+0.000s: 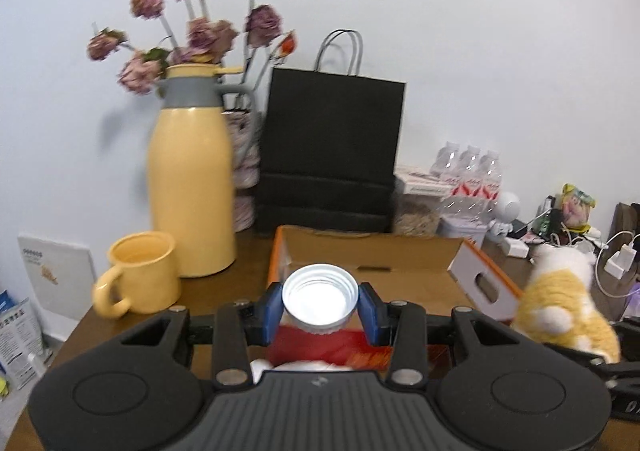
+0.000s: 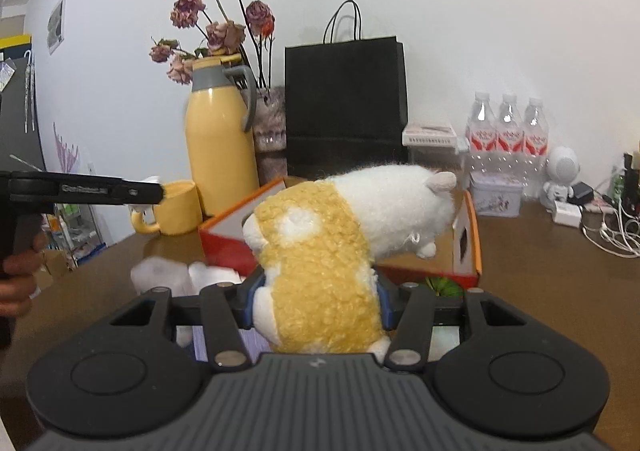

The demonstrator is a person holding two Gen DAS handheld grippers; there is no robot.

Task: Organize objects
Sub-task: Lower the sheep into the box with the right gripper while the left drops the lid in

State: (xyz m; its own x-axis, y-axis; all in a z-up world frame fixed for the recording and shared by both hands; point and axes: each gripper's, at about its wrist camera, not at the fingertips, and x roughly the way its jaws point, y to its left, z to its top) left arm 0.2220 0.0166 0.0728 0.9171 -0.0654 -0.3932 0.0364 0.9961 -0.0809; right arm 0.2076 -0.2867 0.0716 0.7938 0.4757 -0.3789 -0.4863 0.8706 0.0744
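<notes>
My left gripper is shut on a white screw cap, whose hollow threaded side faces the camera; the blue pads press on both of its sides. It hangs above the near end of an open cardboard box with orange edges. My right gripper is shut on a yellow and white plush toy, held just in front of the same box. The plush also shows at the right of the left wrist view. A person's hand holds the left gripper at the left of the right wrist view.
On the brown table stand a yellow jug with dried flowers, a yellow mug, a black paper bag, three water bottles, a tin, a small white figure and chargers with cables. White packets lie left of the box.
</notes>
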